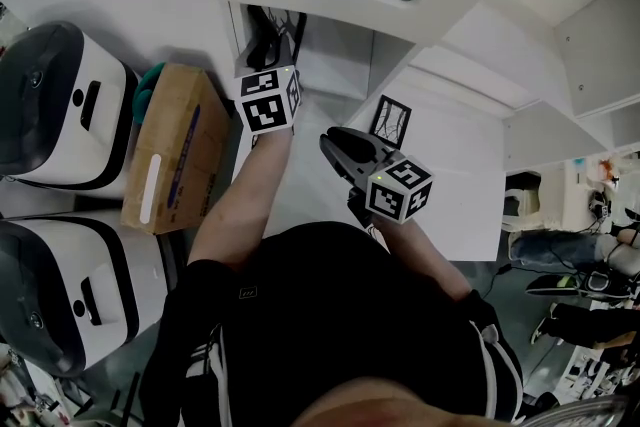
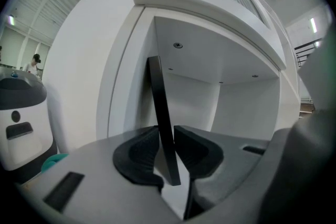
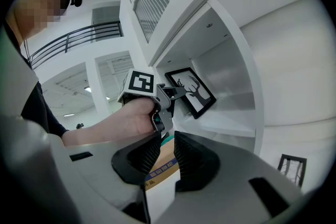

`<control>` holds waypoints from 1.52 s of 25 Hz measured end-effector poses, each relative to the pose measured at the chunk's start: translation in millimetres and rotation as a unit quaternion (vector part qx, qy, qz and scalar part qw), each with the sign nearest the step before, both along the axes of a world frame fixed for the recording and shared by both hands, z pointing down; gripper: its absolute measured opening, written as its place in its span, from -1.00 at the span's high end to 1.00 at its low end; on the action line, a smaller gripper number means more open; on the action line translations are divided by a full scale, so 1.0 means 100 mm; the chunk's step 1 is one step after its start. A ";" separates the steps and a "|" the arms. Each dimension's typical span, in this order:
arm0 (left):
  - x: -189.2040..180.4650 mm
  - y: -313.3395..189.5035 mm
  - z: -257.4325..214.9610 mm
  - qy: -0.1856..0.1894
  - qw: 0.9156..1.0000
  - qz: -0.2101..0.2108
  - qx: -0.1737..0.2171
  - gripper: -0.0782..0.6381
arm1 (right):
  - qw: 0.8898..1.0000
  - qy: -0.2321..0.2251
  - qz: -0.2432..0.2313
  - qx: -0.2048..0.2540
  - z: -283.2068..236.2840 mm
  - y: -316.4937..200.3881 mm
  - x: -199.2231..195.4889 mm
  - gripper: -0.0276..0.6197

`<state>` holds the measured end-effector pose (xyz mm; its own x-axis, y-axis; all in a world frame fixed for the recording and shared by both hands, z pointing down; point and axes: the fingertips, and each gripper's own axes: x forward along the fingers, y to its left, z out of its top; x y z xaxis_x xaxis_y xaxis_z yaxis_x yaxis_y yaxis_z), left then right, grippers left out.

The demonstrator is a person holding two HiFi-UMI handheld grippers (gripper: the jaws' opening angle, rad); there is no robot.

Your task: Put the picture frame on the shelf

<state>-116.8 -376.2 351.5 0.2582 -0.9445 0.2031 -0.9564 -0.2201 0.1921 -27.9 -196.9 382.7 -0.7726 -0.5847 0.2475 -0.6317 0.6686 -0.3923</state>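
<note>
My left gripper [image 1: 270, 43] reaches into the upper compartment of the white shelf [image 1: 405, 55], shut on a black picture frame [image 1: 287, 21]. In the left gripper view the frame [image 2: 157, 92] stands edge-on and upright between the pads [image 2: 140, 150], inside the compartment [image 2: 231, 97]. In the right gripper view its front shows a black tree print [image 3: 194, 93], tilted just above the shelf board [image 3: 231, 124], with the left gripper [image 3: 176, 93] on its left edge. My right gripper [image 1: 332, 143] hangs lower and to the right, open [image 3: 164, 149] with nothing between its jaws.
A second small black frame [image 1: 390, 120] stands on the white ledge to the right, also seen in the right gripper view [image 3: 291, 168]. A cardboard box [image 1: 175, 150] and two white machines [image 1: 60, 105] [image 1: 60, 285] sit on the floor at left. People stand at far right [image 1: 570, 255].
</note>
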 end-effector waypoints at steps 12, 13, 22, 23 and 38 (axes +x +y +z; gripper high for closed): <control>-0.10 0.17 -0.18 -0.019 0.999 -0.009 0.034 0.55 | 1.000 -0.001 -0.007 0.002 -0.02 0.09 -0.05 0.64; -0.11 0.20 -0.20 -0.020 0.999 -0.009 0.038 0.55 | 1.000 -0.001 -0.005 0.003 -0.02 0.09 -0.04 0.64; 0.02 0.80 -0.17 -0.051 0.995 0.076 0.046 0.56 | 1.000 -0.012 0.022 -0.008 0.06 0.16 0.11 0.64; 0.06 0.88 -0.14 -0.052 0.994 0.093 0.040 0.57 | 1.000 -0.014 0.026 -0.009 0.07 0.17 0.13 0.64; 0.65 1.97 0.14 -0.007 0.953 0.296 -0.060 0.73 | 0.999 -0.016 0.030 0.032 -0.11 0.54 0.41 0.64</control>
<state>-52.0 -179.4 365.2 0.7353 -0.6041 0.3072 -0.6740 -0.6995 0.2375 12.9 -143.0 371.8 -0.7424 -0.6441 0.1842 -0.6594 0.6540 -0.3709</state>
